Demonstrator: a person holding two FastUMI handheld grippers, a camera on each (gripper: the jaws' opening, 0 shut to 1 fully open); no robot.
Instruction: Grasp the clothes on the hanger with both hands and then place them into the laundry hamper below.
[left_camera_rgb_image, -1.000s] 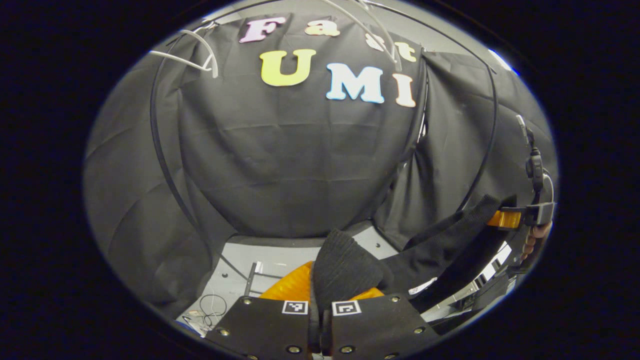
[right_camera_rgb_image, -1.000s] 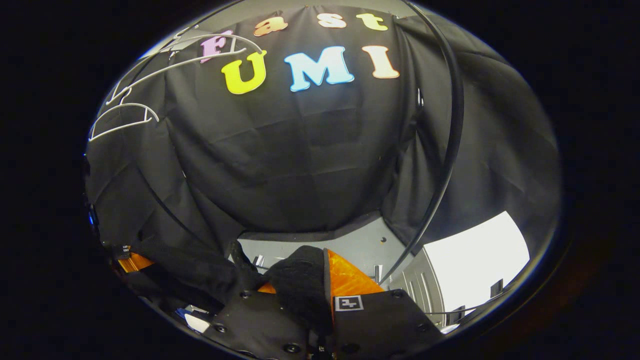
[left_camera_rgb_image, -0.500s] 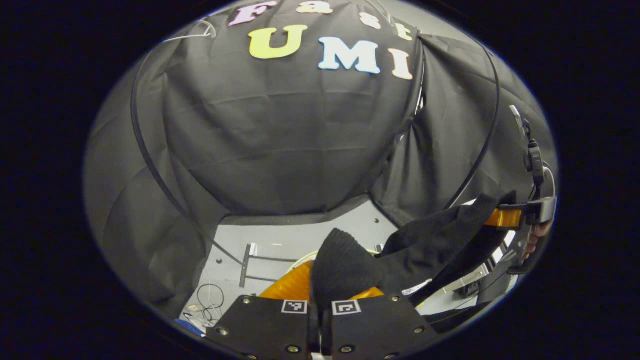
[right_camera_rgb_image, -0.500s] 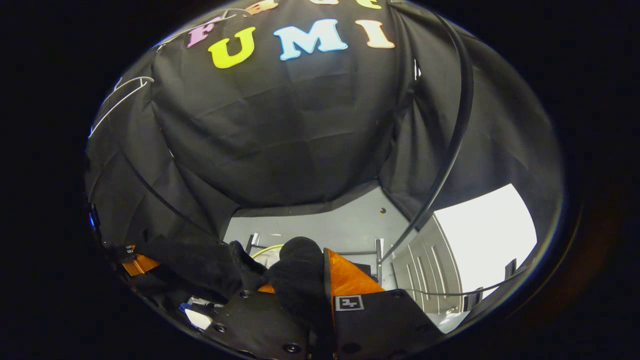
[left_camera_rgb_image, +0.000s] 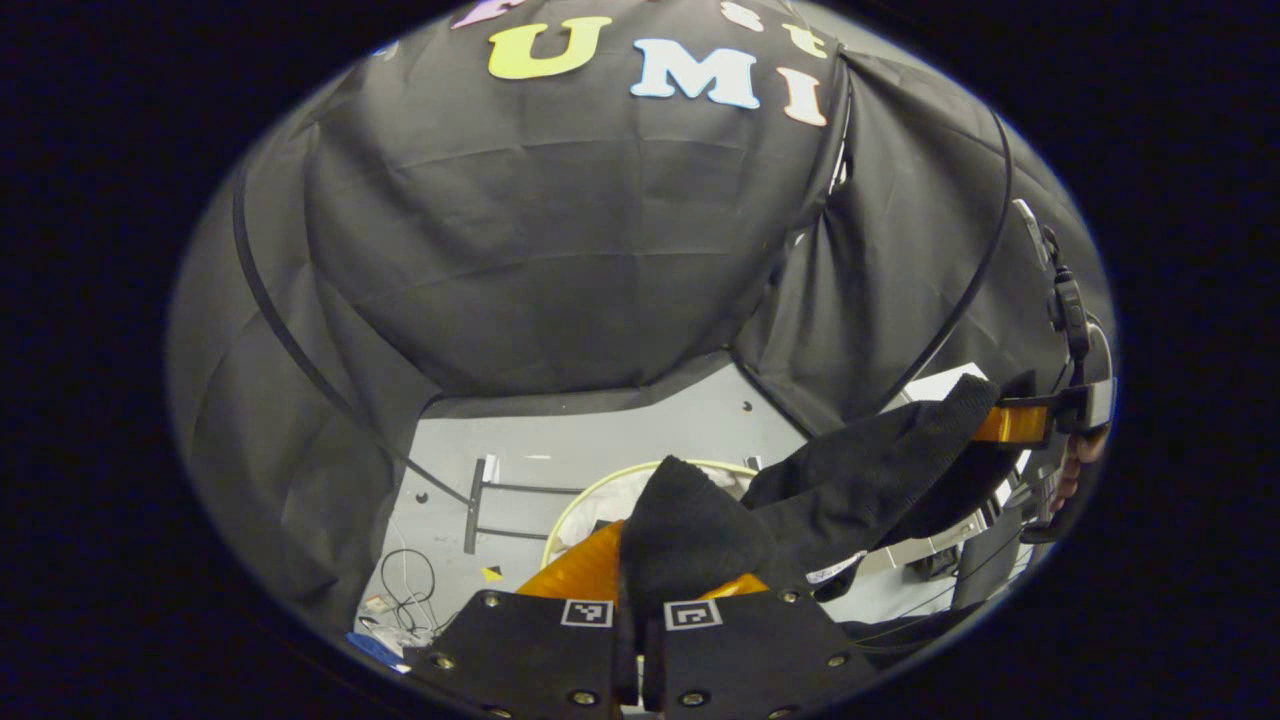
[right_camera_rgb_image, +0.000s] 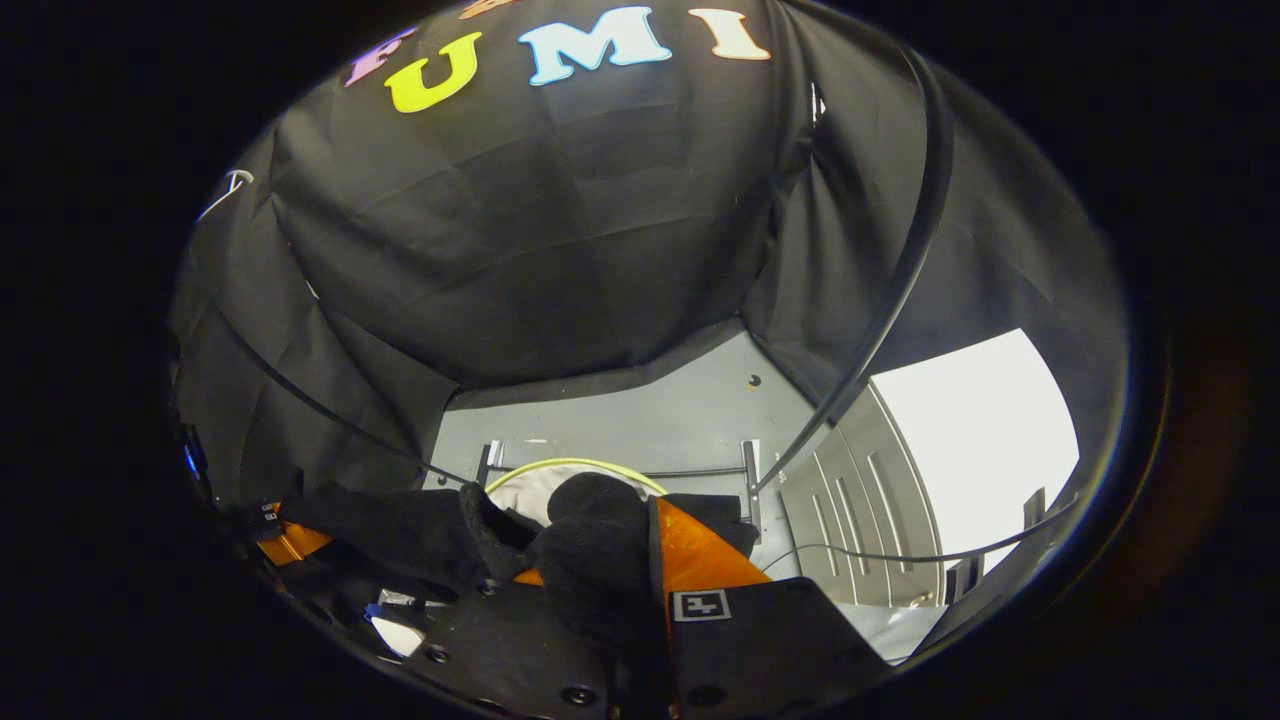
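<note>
A black knit garment hangs stretched between my two grippers. In the left gripper view, my left gripper is shut on one bunched end, and its orange fingers flank the fabric. Far to the right, the right gripper pinches the other end, with a hand behind it. In the right gripper view, my right gripper is shut on a dark wad of the garment. The cloth runs left to the left gripper. Below the garment, the laundry hamper shows its pale yellow-green rim.
A metal stand base lies on the grey floor beside the hamper. Loose cables lie at the lower left. A black frame pole runs down past a white panelled cabinet. A white hanger tip shows high on the left.
Both grippers have come down with the garment still held. The white hangers have slid up and almost out of view. The hamper rim and more floor have come into view.
</note>
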